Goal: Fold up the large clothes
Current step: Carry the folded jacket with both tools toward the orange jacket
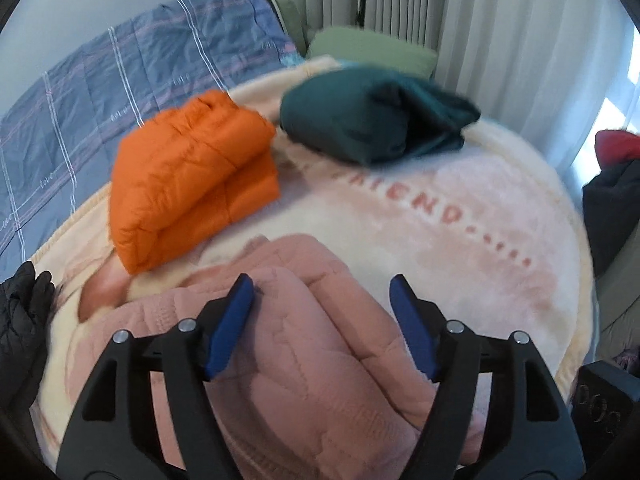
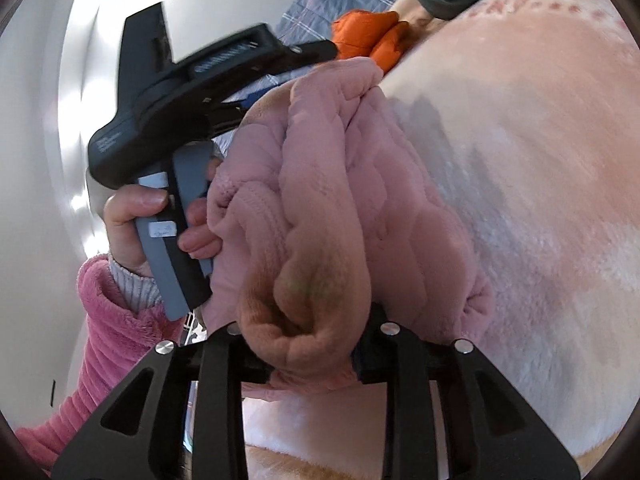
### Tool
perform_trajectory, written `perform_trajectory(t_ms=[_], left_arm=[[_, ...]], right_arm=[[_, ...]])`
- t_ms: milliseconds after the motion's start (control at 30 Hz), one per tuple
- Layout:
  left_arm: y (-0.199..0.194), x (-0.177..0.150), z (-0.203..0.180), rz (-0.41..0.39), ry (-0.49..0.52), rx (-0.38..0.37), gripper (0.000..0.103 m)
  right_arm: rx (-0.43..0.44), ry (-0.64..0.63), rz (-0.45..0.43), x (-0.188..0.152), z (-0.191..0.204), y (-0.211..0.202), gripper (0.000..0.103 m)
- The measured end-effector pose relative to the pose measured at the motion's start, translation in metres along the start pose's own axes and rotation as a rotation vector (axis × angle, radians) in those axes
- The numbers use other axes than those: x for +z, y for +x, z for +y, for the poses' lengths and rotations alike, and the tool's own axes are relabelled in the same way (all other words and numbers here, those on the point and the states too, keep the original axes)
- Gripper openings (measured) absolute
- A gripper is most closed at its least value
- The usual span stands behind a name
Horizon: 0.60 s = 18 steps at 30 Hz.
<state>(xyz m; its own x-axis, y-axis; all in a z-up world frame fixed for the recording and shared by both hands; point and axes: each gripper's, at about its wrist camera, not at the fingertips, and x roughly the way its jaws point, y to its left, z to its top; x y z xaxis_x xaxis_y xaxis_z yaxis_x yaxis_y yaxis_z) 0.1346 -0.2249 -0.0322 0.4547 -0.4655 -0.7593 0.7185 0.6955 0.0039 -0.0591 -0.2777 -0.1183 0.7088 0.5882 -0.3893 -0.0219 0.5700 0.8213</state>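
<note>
A pink quilted garment (image 1: 304, 356) lies bunched on the pale blanket (image 1: 460, 248) at the near edge of the bed. My left gripper (image 1: 322, 292) is open just above it, blue fingers (image 1: 230, 326) wide apart on either side of a fold. In the right wrist view the same garment (image 2: 320, 208) fills the middle; my right gripper (image 2: 308, 344) has a thick bundle of it between its jaws, fingertips buried in the cloth. The left gripper's black body (image 2: 192, 92) and the hand holding it show at the left of that view.
A folded orange puffer jacket (image 1: 192, 184) and a folded dark green garment (image 1: 372, 116) lie further back on the blanket. A blue plaid quilt (image 1: 120, 80) lies at the left, green pillows (image 1: 372, 48) and curtains behind. Dark clothes (image 1: 612, 208) sit at the right.
</note>
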Motion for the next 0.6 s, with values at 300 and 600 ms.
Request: perform_trajectory(t_ms=[300,600], left_arm=[[-0.049,-0.024,0.022,-0.024,0.049,0.002,0.066],[0.002,-0.046,-0.004,0.033,0.115,0.059,0.074]], right_arm=[[0.021,-0.015,0.038,0.022,-0.009,-0.011,0.044],[-0.11,0.014,0.074,0.019,-0.027,0.001,0.03]])
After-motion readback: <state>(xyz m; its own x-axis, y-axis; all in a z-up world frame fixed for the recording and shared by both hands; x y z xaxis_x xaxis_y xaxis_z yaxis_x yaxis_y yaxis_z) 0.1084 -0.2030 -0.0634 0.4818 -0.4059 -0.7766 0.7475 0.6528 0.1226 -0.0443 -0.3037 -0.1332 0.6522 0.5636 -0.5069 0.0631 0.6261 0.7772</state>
